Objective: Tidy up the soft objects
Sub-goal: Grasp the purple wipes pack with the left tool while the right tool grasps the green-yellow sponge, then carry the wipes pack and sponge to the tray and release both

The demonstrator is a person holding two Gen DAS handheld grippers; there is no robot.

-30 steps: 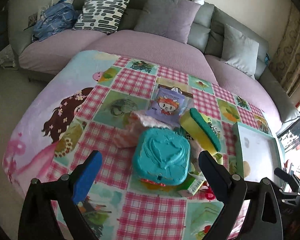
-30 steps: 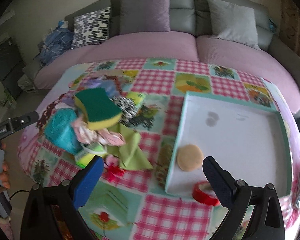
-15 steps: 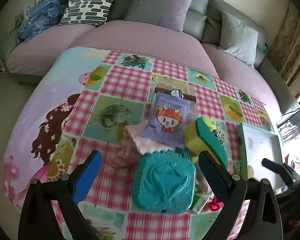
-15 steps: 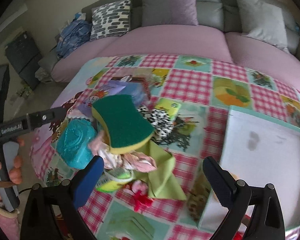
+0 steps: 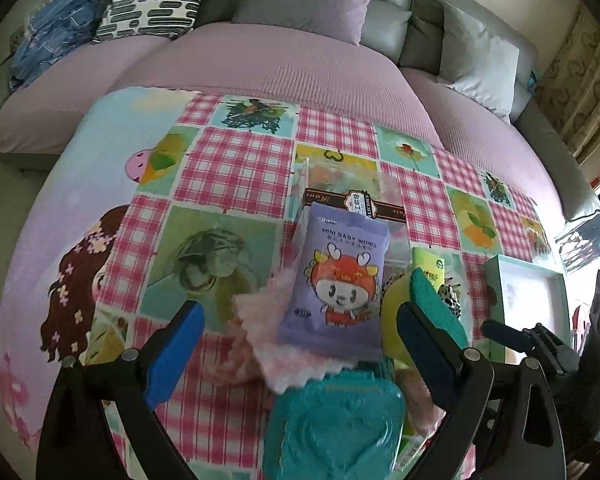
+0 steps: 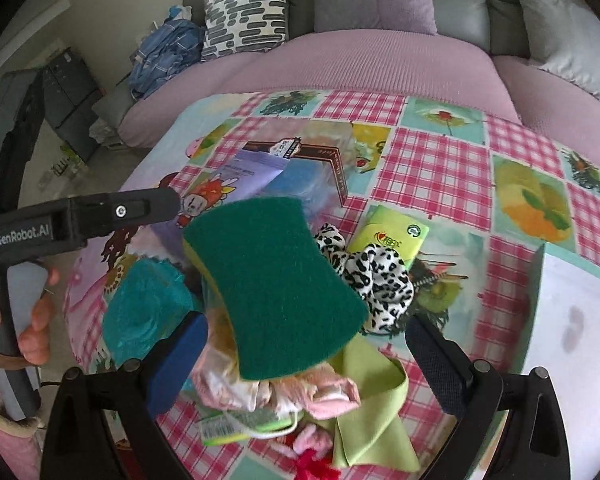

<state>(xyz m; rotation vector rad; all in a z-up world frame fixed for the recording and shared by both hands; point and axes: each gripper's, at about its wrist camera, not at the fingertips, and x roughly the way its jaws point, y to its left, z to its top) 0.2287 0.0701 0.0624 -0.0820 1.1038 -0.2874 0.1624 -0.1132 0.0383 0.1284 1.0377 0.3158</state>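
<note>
Heaped on the bench (image 6: pixel 440 168), the sponge (image 6: pixel 272 280) is straddled by the right gripper (image 6: pixel 304 364), jaws wide, seemingly for pickup; the left gripper (image 5: pixel 300 356) is likewise held wide.

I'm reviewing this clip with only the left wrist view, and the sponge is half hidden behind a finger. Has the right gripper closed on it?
Observer: No. In the right wrist view the right gripper is open. The sponge lies green side up between its fingers.
Operator: Is anything under the pile?
Observer: A light green cloth pokes out from beneath it on the near side.
Operator: What holds the left gripper?
Observer: A hand wraps its handle at that view's left edge.
</note>
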